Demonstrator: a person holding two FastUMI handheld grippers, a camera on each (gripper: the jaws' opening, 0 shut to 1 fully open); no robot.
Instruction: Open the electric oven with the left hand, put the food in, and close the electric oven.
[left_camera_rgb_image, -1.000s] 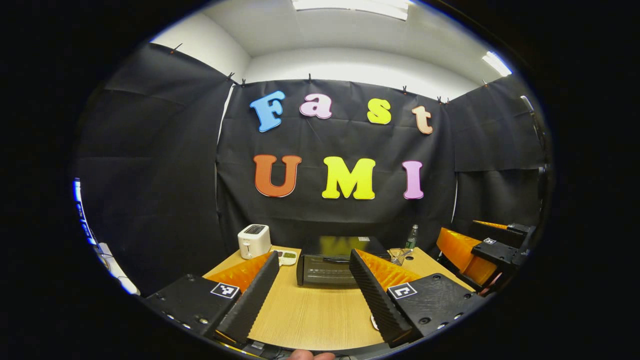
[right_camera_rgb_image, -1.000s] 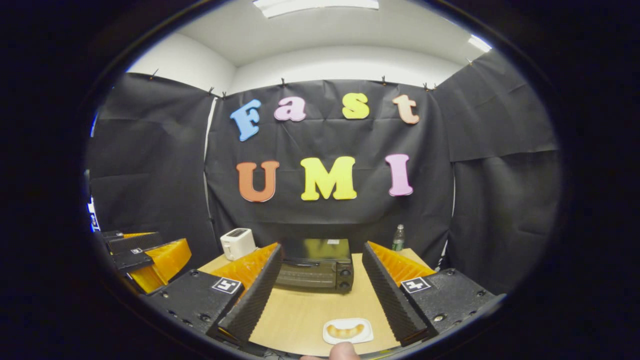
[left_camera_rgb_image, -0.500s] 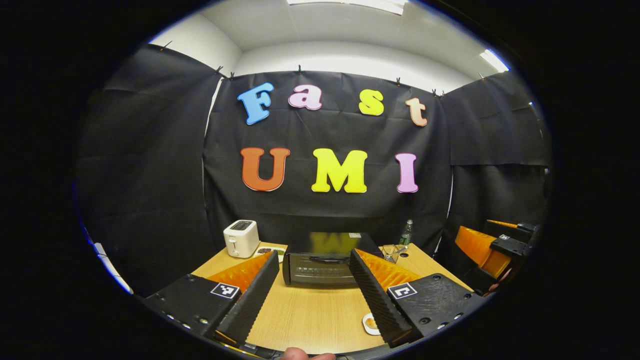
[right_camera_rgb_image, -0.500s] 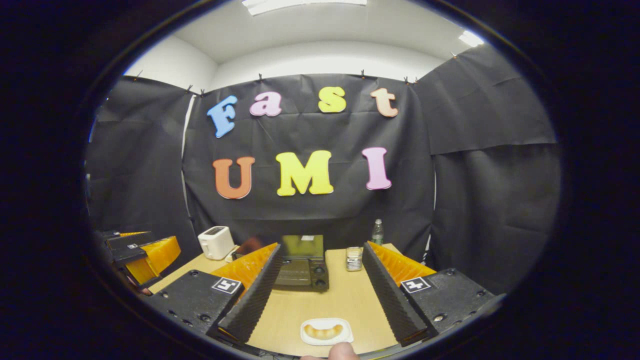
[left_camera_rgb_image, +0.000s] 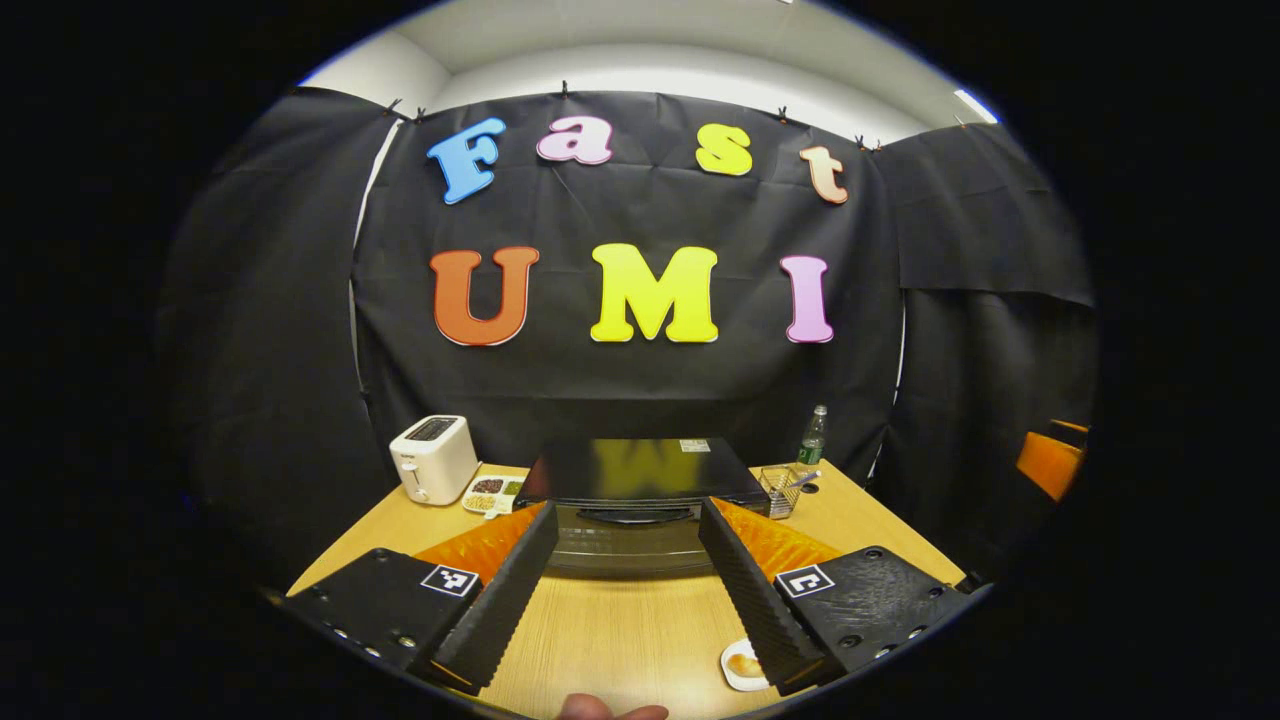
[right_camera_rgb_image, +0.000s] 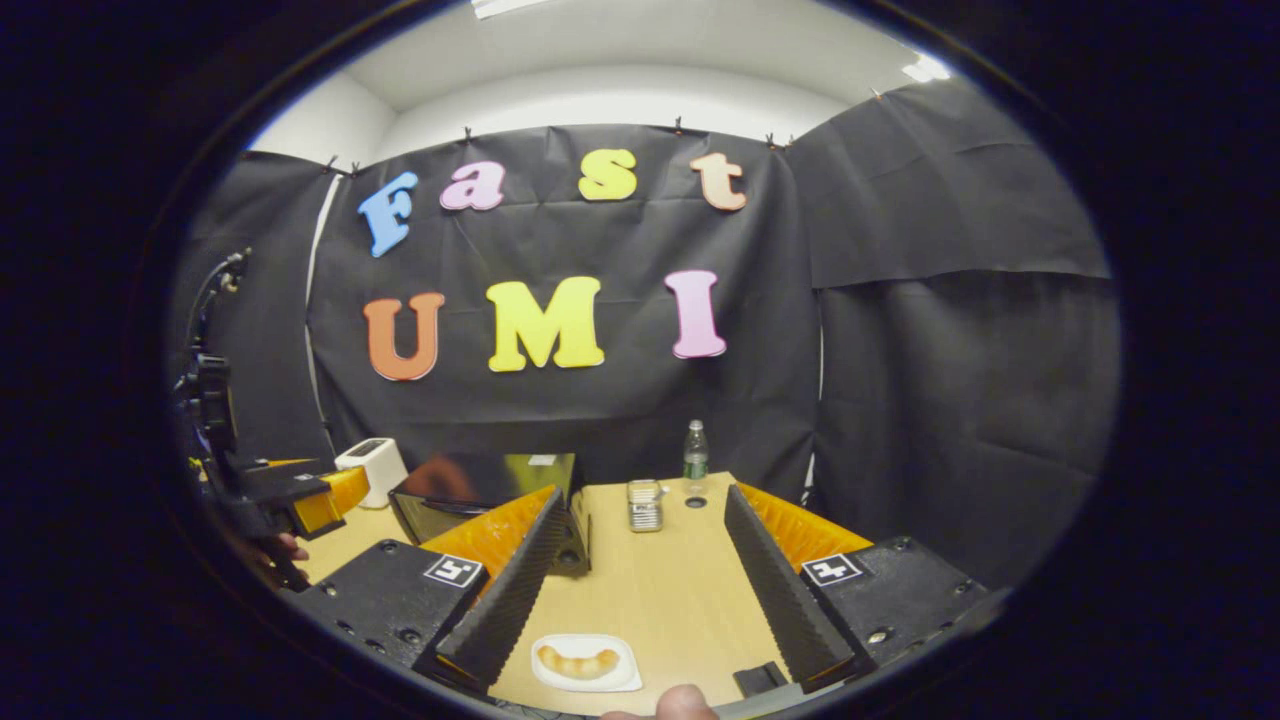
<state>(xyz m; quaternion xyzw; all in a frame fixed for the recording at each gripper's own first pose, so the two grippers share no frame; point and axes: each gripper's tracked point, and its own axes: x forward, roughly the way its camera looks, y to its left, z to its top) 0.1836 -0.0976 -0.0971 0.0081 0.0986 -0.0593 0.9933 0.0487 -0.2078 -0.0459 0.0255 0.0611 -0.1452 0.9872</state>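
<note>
Left gripper view. Ribbed fingers (left_camera_rgb_image: 500, 600) of the left gripper (left_camera_rgb_image: 625, 590) spread wide, nothing between them, aimed at the black box-shaped electric oven (left_camera_rgb_image: 640, 495) with glossy top and glass door. Door closed; curved bar handle (left_camera_rgb_image: 635, 515) just under the top edge, centred between the fingertips but well apart from them. Light wooden table (left_camera_rgb_image: 620, 630) under the fingers. Small white dish of bread (left_camera_rgb_image: 742, 665) near the right finger, partly hidden. White plastic toaster (left_camera_rgb_image: 433, 458), a sectioned snack tray (left_camera_rgb_image: 490, 492), a wire mesh holder (left_camera_rgb_image: 778, 490) and a clear plastic bottle (left_camera_rgb_image: 812, 437) flank the oven.

For the step in hand, judged as the approach to the door: keep fingers spread, advance level, straddle the bar above and below, then close and pull down along the hinge arc. Smooth bar likely slippery; ribbed pads likely to help.

Right gripper view. Fingers (right_camera_rgb_image: 775, 590) of the right gripper (right_camera_rgb_image: 640, 590) spread, holding nothing. White oval dish with a curved golden bread roll (right_camera_rgb_image: 585, 662) on the table close to the left finger, untouched. Oven at left, partly behind that finger. Other gripper and holding hand (right_camera_rgb_image: 285, 545) at far left.
</note>
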